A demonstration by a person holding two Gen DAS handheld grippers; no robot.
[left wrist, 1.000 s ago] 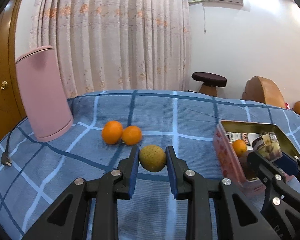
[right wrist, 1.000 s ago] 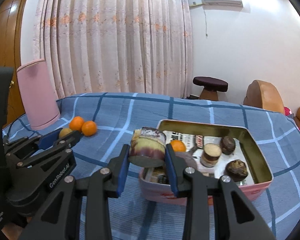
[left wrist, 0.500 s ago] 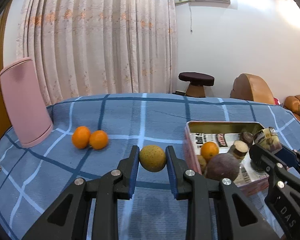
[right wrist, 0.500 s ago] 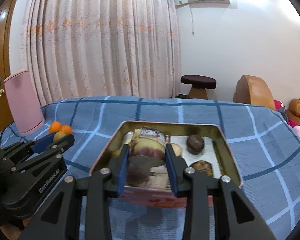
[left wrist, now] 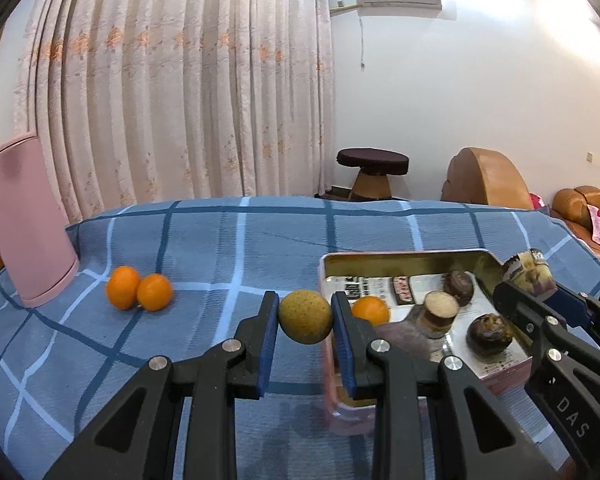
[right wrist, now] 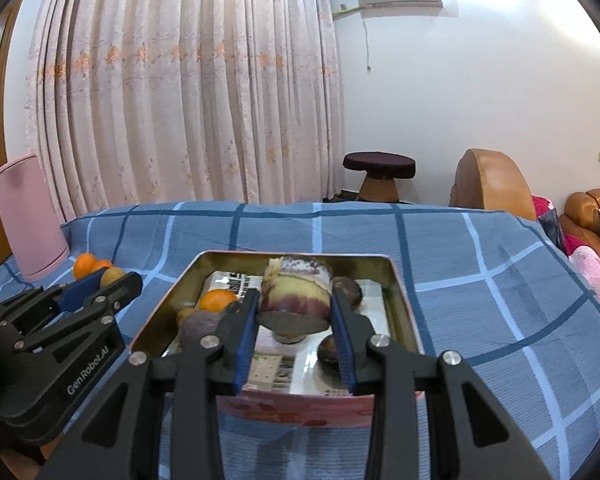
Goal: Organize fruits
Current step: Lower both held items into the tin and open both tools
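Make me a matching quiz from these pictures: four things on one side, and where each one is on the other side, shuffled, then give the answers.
Things:
1. yellow-green fruit
2. purple cut chunk
3. pair of oranges
4. single orange

Places:
A. lying in the tin
B. clamped in the left gripper
C. on the blue checked cloth near the pink container
D. clamped in the right gripper, above the tin

Pairs: 1-B, 2-D, 3-C, 4-A
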